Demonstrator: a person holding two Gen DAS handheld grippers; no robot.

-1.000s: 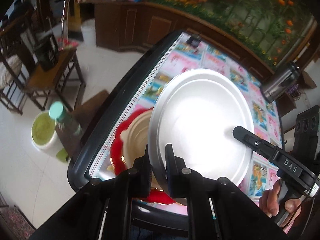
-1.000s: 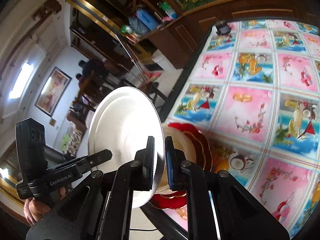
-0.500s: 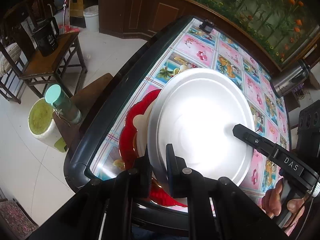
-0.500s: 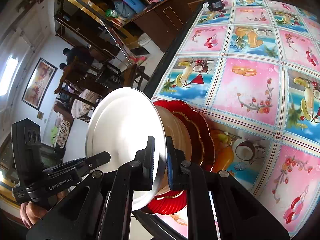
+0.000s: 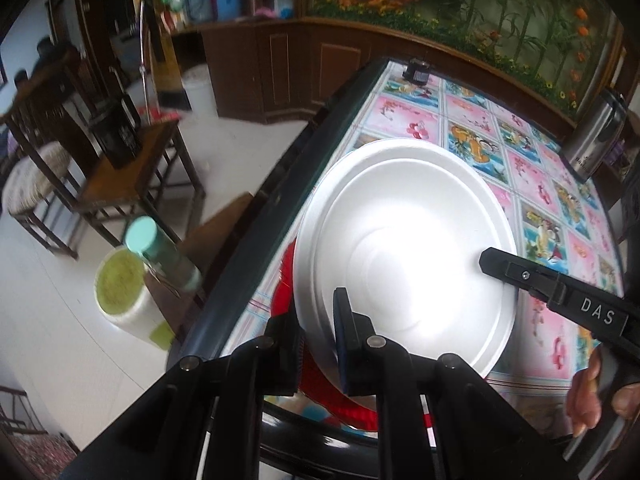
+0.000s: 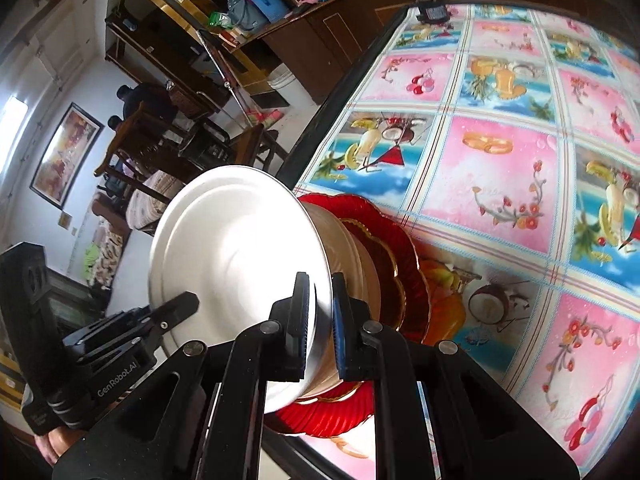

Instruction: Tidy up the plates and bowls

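A table (image 6: 500, 168) under a pink-and-blue fruit-print cloth fills the scene, with a steel thermos flask (image 5: 596, 132) at its far side and a wooden chair (image 5: 132, 168) on the floor beside it. Near the table's edge, a large white plate (image 5: 404, 252) sits on a beige bowl (image 6: 360, 264) stacked on red scalloped plates (image 6: 404, 248), its glossy face upward. The left gripper (image 5: 318, 344) and right gripper (image 6: 320, 316) each clamp the white plate's rim from opposite sides.
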